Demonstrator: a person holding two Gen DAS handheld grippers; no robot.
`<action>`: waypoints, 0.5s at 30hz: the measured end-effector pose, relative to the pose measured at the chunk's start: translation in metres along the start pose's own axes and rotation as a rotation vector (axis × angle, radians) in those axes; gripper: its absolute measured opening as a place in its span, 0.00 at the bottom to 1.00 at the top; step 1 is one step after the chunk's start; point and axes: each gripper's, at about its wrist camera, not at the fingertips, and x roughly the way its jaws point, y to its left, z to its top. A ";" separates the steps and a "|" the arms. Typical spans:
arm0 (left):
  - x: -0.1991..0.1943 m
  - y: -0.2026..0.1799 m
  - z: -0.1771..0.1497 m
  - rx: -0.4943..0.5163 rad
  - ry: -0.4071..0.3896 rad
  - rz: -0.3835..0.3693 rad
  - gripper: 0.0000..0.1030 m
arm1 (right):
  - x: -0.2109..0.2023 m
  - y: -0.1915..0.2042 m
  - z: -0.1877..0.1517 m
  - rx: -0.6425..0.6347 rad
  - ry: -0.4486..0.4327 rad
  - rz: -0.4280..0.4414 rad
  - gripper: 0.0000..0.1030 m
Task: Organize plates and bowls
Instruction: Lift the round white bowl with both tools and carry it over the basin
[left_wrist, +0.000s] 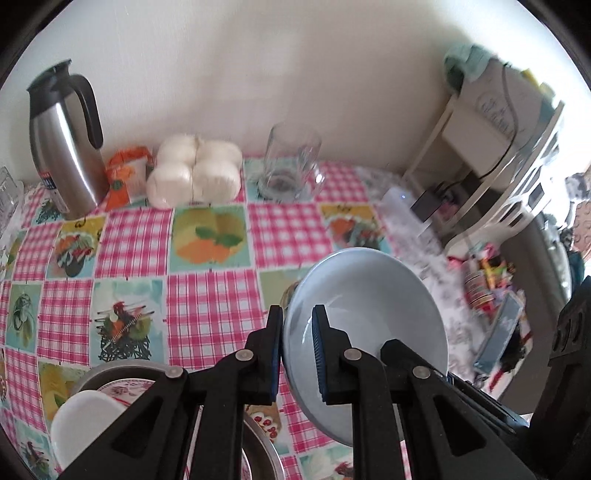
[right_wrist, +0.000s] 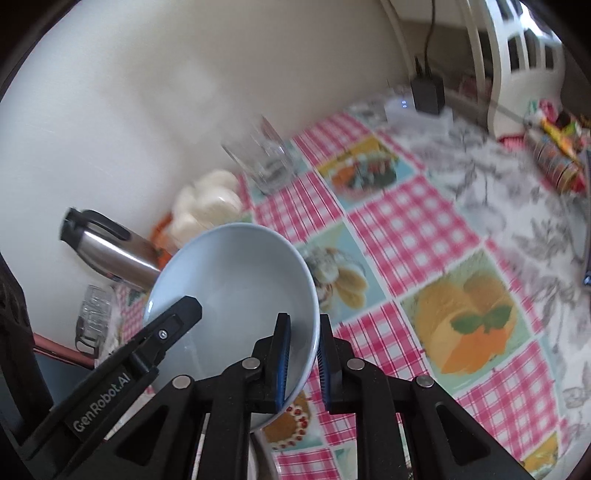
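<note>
While the checked surface (left_wrist: 207, 258) lies well below, the pale blue bowl (left_wrist: 362, 314) is held tilted in the air, and it should be carried level and unhurried toward the stacked dishes (left_wrist: 110, 398). Opposite rims are clamped by the left tongs (left_wrist: 297, 354) and right tongs (right_wrist: 303, 362), so both grips are best released only once the bowl is seated.

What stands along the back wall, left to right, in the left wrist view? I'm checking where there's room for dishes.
Stainless steel jug with black handle → orange-and-white packet → wrapped pack of white round rolls → clear empty glass jar → white shelf unit.
</note>
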 end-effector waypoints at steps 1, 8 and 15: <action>-0.008 -0.001 0.001 0.000 -0.014 -0.008 0.16 | -0.007 0.005 0.001 -0.008 -0.016 -0.002 0.15; -0.041 -0.001 -0.001 -0.004 -0.076 -0.035 0.16 | -0.049 0.031 0.001 -0.039 -0.089 -0.012 0.16; -0.066 0.012 -0.008 -0.038 -0.119 -0.058 0.16 | -0.067 0.053 -0.004 -0.071 -0.131 0.005 0.17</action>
